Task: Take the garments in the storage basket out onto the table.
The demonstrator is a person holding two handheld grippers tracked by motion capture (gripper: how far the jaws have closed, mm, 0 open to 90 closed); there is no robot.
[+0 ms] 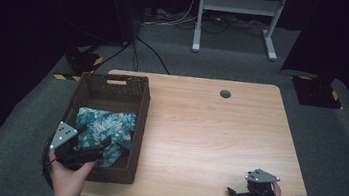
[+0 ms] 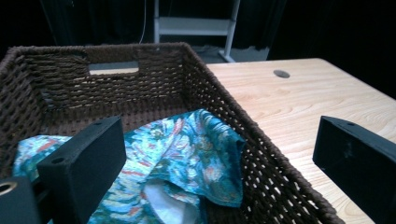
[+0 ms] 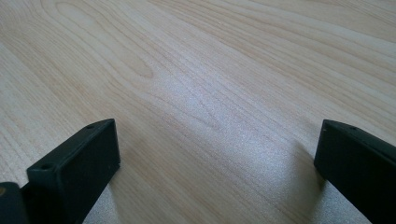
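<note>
Floral cloth (image 2: 187, 154) lies in wicker basket (image 2: 261, 154), left gripper (image 2: 219, 163) gaping above.

High view overhead facing forward, gripper views close, sharing table (image 1: 199, 126)

You'll find no text, label, brand or number to read anywhere here. The only sign-like markings are the yellow-and-black hazard stripes (image 1: 65, 77) on the floor beside the dark floor plates, left and right (image 1: 336, 96) of the tabletop (image 1: 208, 132); they carry no words.
</note>
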